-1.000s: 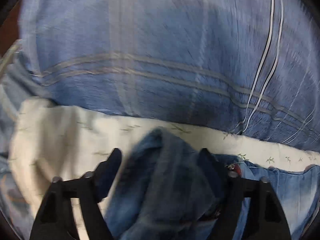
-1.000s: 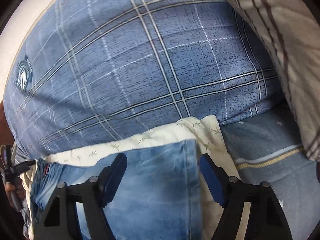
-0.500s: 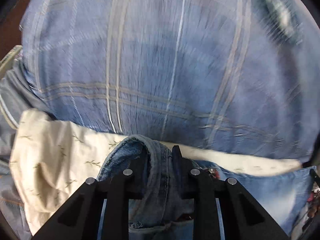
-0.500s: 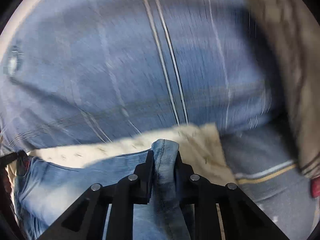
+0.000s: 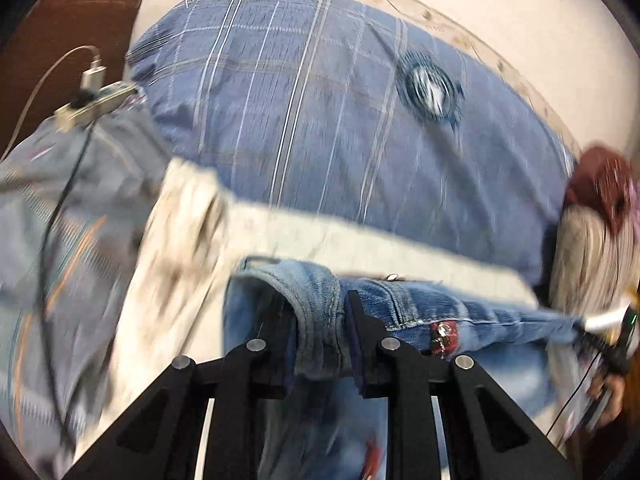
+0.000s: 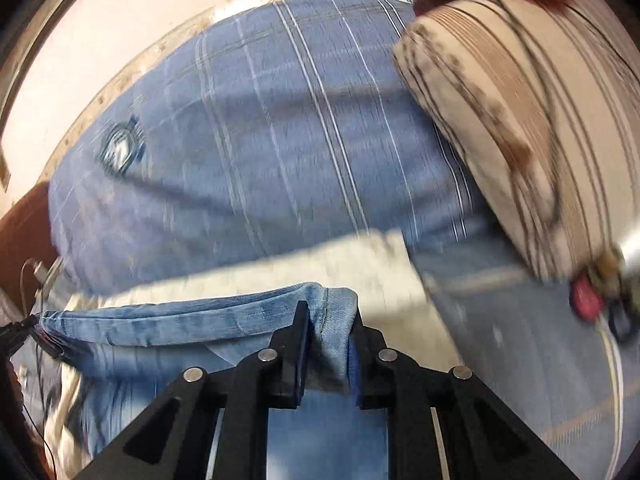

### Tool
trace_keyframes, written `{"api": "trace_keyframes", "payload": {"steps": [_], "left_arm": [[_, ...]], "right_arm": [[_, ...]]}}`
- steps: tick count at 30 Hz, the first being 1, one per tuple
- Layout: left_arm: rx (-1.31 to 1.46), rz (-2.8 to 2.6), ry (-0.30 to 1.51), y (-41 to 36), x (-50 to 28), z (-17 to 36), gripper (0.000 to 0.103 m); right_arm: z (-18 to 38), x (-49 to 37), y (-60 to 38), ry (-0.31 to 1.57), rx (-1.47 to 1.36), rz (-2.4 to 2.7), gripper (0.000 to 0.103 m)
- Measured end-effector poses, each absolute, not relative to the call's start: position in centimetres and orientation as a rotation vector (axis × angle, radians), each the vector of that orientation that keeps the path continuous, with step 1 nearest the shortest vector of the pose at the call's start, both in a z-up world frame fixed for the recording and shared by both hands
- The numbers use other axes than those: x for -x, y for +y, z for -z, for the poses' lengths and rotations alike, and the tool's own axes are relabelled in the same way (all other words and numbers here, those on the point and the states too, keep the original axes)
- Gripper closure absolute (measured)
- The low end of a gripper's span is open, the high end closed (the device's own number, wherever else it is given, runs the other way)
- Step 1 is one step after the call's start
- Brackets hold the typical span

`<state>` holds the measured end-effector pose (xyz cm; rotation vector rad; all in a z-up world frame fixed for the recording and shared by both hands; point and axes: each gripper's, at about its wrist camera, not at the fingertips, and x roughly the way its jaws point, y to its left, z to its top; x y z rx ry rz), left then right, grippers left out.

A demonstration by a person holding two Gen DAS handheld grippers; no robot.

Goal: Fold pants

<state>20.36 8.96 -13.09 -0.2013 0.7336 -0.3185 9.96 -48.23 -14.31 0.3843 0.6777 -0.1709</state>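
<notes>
Status: early stage. The left gripper (image 5: 320,332) and right gripper (image 6: 328,344) are each clamped on 1 end of the jeans (image 5: 460,316) edge, which is raised taut above the cream sheet (image 5: 352,240) on the bed. No completed fold is visible.

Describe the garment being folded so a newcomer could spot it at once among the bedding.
Start from the big blue plaid pillow at the head of the bed. In front of it lies a cream cloth, and on that the jeans. They are the only faded denim there, with stitched seams and a red studded patch, their top edge pinched by the left gripper and the right gripper.
</notes>
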Motion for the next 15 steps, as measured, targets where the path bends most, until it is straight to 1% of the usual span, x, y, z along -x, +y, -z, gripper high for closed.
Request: {"api": "trace_keyframes", "payload": {"steps": [3, 6, 8, 9, 11, 15], "left_arm": [[0.159, 0.324, 0.799, 9.5, -15.9, 16.3, 0.079], [0.131, 0.302, 0.893, 10.0, -13.9, 19.2, 0.074], [0.094, 0.251, 0.938, 10.4, -13.2, 20.1, 0.065], [0.083, 0.24, 0.947, 10.6, -12.7, 20.2, 0.064], [0.067, 0.209, 0.942, 11.3, -11.4, 19.4, 0.062], [0.02, 0.146, 0.832, 12.1, -8.8, 15.9, 0.06]], "right_arm": [[16.1, -5.4, -47.5, 0.714, -0.414, 0.157, 0.086], [18.9, -1.9, -47.2, 0.838, -0.453, 0.151, 0.085], [20.6, -0.4, -47.5, 0.911, -0.493, 0.151, 0.083], [21.4, 0.8, -47.7, 0.944, -0.513, 0.156, 0.083], [21.6, 2.1, -47.9, 0.948, -0.526, 0.155, 0.083], [19.3, 4.1, -48.0, 0.887, -0.475, 0.183, 0.083]]}}
